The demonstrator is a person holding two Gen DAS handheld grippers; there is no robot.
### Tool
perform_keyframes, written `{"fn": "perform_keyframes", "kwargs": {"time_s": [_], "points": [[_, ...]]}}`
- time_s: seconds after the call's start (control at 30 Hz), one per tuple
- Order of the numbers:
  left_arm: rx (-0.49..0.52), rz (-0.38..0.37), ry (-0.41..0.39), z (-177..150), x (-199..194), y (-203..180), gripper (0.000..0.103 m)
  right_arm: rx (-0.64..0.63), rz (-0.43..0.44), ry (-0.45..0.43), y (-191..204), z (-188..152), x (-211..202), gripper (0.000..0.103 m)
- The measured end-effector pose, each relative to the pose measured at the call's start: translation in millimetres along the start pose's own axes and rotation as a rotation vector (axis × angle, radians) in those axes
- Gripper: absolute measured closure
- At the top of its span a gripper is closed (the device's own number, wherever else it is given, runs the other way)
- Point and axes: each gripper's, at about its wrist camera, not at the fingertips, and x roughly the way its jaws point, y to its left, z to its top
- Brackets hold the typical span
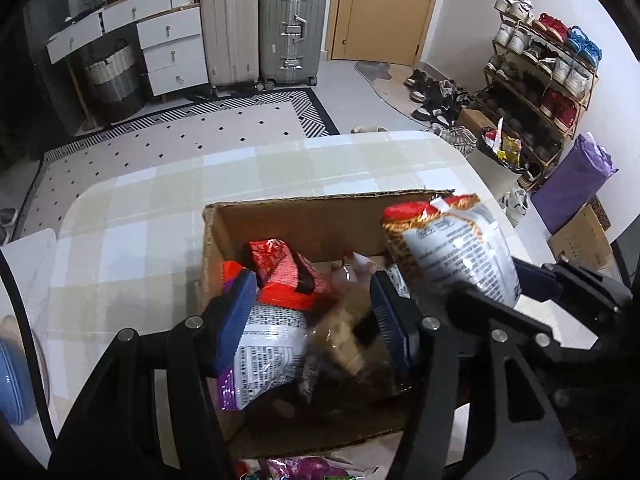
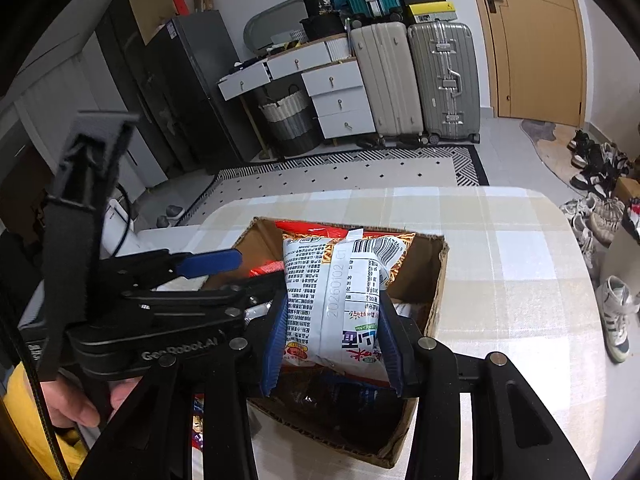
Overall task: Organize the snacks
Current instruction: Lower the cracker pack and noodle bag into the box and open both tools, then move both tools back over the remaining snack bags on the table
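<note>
One white noodle packet (image 2: 336, 300), black print, red-orange ends, slightly crumpled.

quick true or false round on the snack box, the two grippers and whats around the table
1. The right gripper is clamped on a white noodle packet. True.
2. The cardboard box is empty. False: several snack packs lie in it.
3. The left gripper is over the box. True.
4. The box sits on the floor. False: it is on the checked tablecloth.
5. Two suitcases lie flat. False: they stand upright.
</note>
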Motion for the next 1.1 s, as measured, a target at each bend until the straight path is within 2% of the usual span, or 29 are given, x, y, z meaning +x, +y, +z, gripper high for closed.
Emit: {"fn": "perform_keyframes", "kwargs": {"time_s": [0.13,0.3,0.5,0.73,0.8,0.87,1.1], "points": [[-0.016,-0.003,-0.007,-3.6,-9.4,2.7,0.039,-0.013,-0.002,-0.007,1.1,-3.4,2.5,0.061],[-0.02,0.018,-0.014,-7.6,-19.9,6.9,0.039,0.002,-0.005,0.02,0.2,-4.1,9.3,0.061],[-0.031,0.022,-0.02,-11.0,-31.2,10.5,0.039,-0.018,-0.028,0.003,5.1,-2.2,4.3,0.061],[-0.044,0.022,-0.036,-20.7,-56.0,9.8,0.038,-0.012,-0.024,-0.032,7.3,0.1,-16.8,0.061],[-0.045,0.023,-0.051,-26.6,-67.6,8.7,0.034,-0.015,-0.022,-0.04,9.8,-2.8,-25.1,0.06],[-0.046,0.031,-0.072,-33.4,-81.7,5.8,0.029,-0.02,-0.026,-0.046,14.5,-6.1,-33.9,0.06],[-0.045,0.023,-0.138,-59.2,-139.9,-8.4,0.026,-0.053,-0.021,-0.106,37.4,-27.2,-81.4,0.06]]}}
